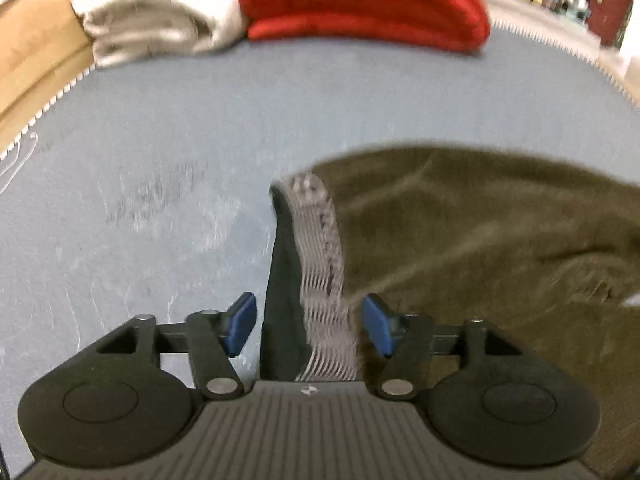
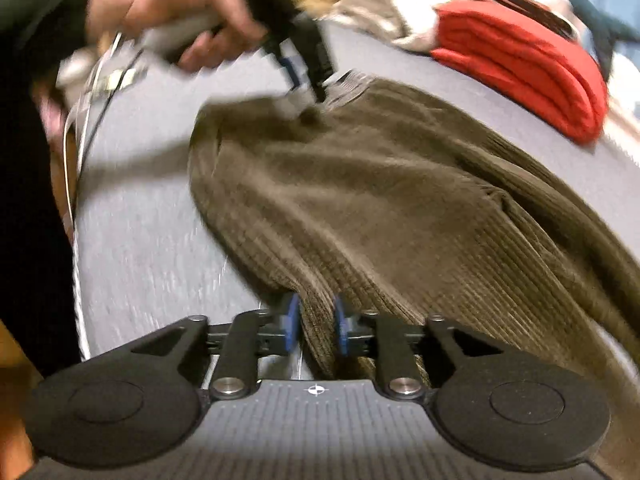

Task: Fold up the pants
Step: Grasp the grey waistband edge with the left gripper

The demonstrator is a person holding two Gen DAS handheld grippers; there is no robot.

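Olive-brown corduroy pants (image 2: 380, 200) lie spread on a grey-blue mat (image 1: 160, 140). In the left wrist view their grey striped waistband (image 1: 320, 240) stands up with its dark lining showing. It runs between the blue pads of my left gripper (image 1: 309, 324), which stands open with a narrow gap on each side. The right wrist view shows that same left gripper (image 2: 310, 96), held by a hand (image 2: 172, 8), at the waistband end of the pants. At the near edge, my right gripper (image 2: 316, 326) is shut on a raised fold of the corduroy, which fills the gap between its pads.
A folded red cloth (image 1: 360, 0) and a crumpled beige cloth (image 1: 160, 12) sit at the mat's far edge. White cables (image 2: 80, 120) hang along the left side by the person's dark sleeve. The mat has a white stitched border (image 1: 60, 92) with wood beyond it.
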